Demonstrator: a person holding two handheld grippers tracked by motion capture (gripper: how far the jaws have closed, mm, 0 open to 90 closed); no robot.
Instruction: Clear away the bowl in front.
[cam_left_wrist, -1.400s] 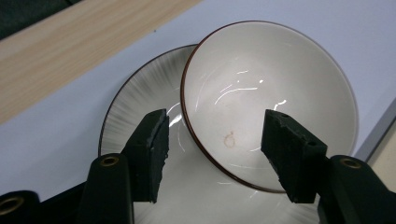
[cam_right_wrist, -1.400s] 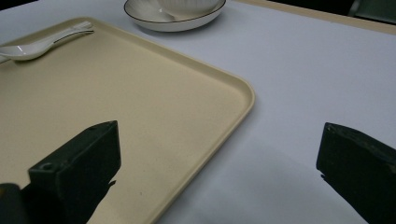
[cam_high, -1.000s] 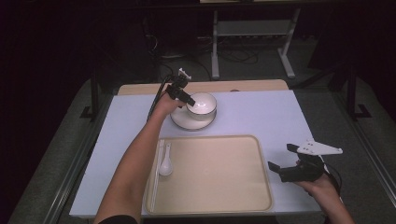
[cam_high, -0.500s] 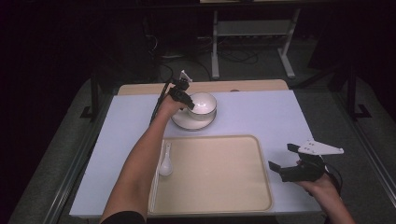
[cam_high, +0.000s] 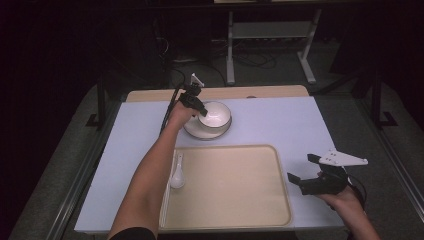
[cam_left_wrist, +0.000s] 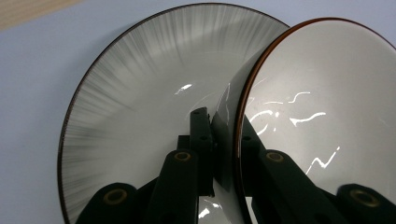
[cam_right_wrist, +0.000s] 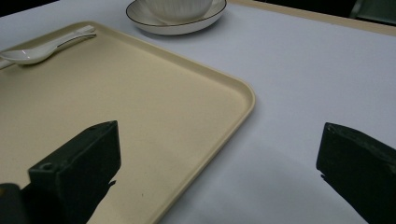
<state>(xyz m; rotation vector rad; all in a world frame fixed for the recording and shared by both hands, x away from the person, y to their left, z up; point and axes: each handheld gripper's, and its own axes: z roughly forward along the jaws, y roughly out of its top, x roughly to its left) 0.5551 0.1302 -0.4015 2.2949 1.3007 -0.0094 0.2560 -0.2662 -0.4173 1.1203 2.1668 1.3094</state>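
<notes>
One bowl sits on one plate at the far middle of the table. Left gripper has just been closing, its jaws now pinching the bowl's near-left rim, one inside and one outside, likely to lift it toward the one tray. One spoon rests on the tray's left edge. Right gripper waits near right, jaws wide, empty.

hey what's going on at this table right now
A person works with a gripper in each hand. The left gripper has just been closing its jaws on the rim of the white bowl, which sits on a saucer at the far side of the table. The right gripper hangs open beside the right edge of the beige tray. A white spoon lies along the tray's left edge.
</notes>
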